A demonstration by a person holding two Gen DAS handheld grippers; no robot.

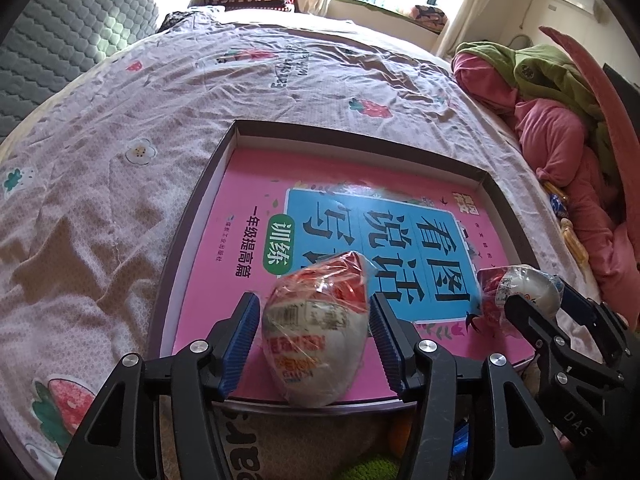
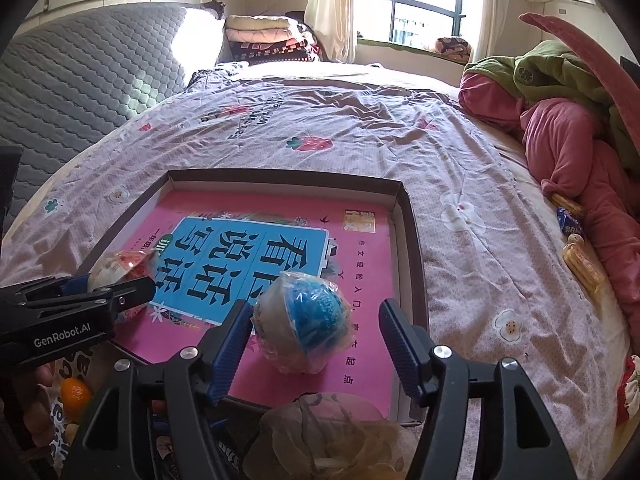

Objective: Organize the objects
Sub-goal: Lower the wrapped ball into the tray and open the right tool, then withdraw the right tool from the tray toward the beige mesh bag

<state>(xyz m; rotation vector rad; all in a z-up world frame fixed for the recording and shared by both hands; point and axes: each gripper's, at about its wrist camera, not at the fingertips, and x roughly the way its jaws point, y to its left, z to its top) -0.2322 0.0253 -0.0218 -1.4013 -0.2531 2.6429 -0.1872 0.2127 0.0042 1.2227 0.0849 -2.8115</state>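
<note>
A shallow cardboard box lies on the bed with a pink book flat inside it. A red-and-white wrapped egg toy rests on the book between the fingers of my open left gripper; small gaps show on both sides. In the right wrist view a blue-and-white wrapped egg toy lies on the book between the fingers of my open right gripper, apart from the right finger. The same toy and the right gripper show in the left wrist view. The left gripper is around the red egg.
The bed sheet spreads to the left and far side. Pink and green bedding is piled at the right, with snack packets beside it. A plastic bag and an orange lie near the box's front edge.
</note>
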